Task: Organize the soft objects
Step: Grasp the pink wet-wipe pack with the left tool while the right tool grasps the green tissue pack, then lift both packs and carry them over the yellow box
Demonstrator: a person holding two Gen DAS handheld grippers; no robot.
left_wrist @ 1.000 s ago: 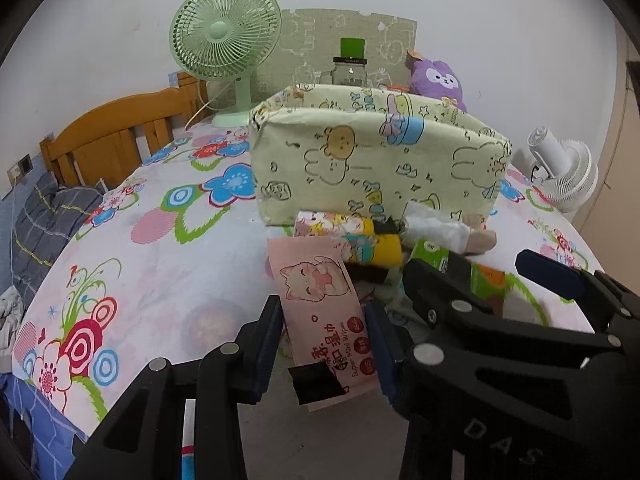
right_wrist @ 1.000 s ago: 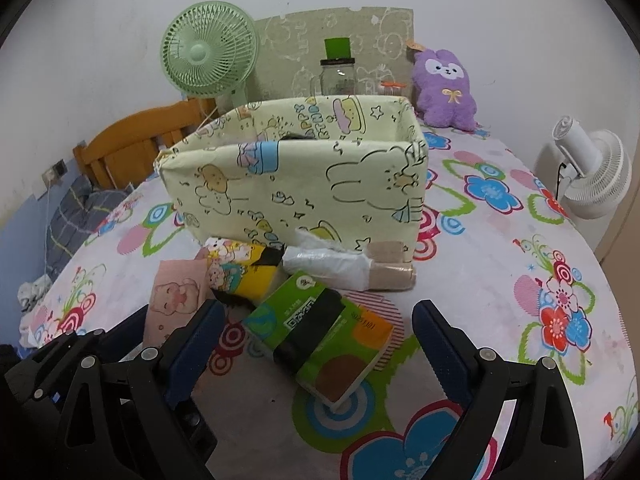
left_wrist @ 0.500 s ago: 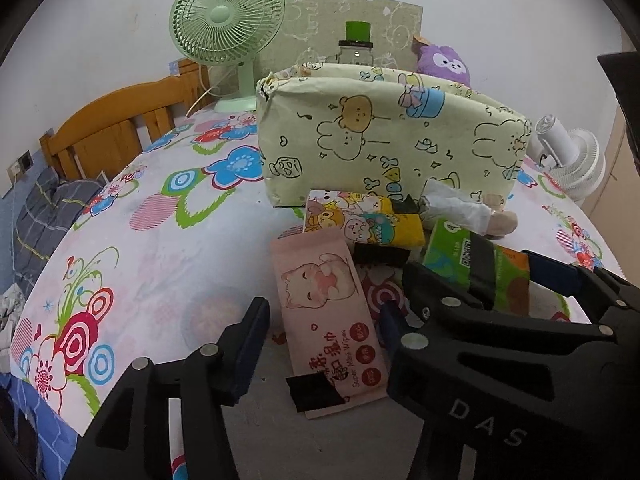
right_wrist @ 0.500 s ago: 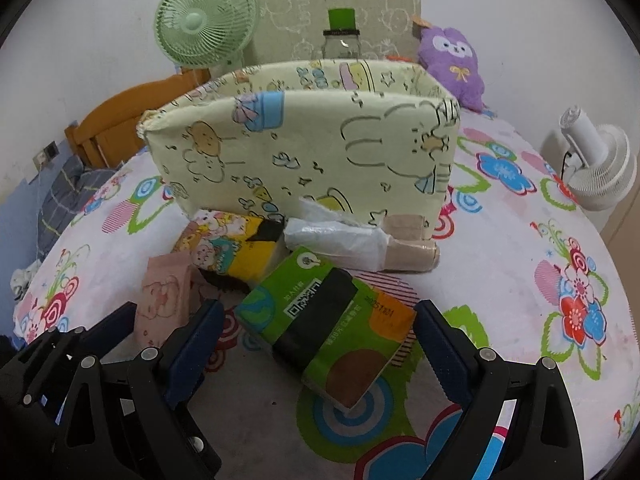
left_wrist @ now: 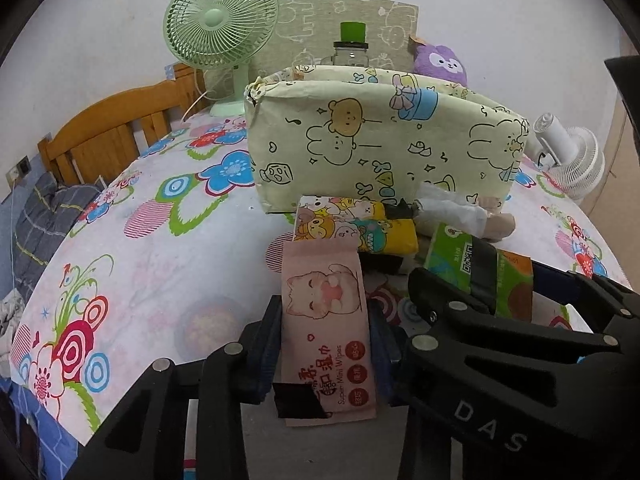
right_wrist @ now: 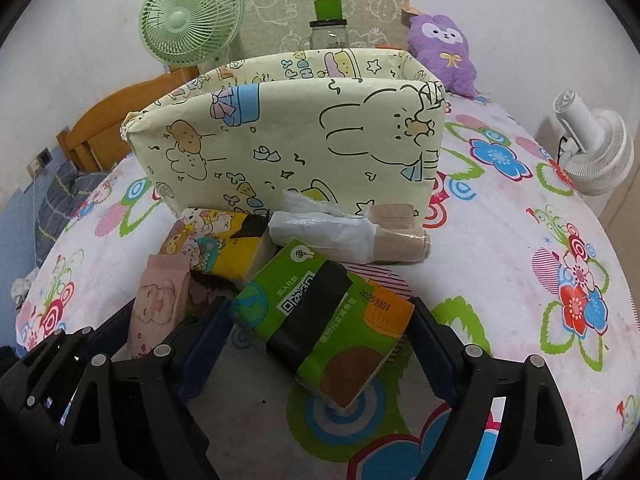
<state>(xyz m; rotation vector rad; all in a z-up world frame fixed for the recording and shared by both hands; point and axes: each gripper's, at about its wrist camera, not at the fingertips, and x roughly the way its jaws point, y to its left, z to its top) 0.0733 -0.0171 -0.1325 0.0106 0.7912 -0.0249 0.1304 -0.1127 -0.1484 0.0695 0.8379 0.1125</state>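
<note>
A pink wet-wipes pack (left_wrist: 326, 320) lies on the floral tablecloth, and my left gripper (left_wrist: 326, 344) is shut on its sides. It also shows in the right wrist view (right_wrist: 158, 304). A green tissue pack (right_wrist: 324, 320) sits between the fingers of my right gripper (right_wrist: 320, 344), whose jaws are close to its sides; I cannot tell if they press it. A yellow cartoon tissue pack (right_wrist: 216, 244) and a beige roll in clear plastic (right_wrist: 348, 236) lie behind, against a pale yellow cartoon-print box (right_wrist: 288, 140).
A green desk fan (left_wrist: 220, 28), a glass jar with green lid (right_wrist: 328, 28) and a purple plush (right_wrist: 444, 48) stand behind the box. A white fan (right_wrist: 592, 156) is at the right. A wooden chair back (left_wrist: 108, 136) is at the left edge.
Both grippers moved forward and down. My left gripper's jaws closed on the pink wipes pack. My right gripper's fingers came around the green tissue pack.
</note>
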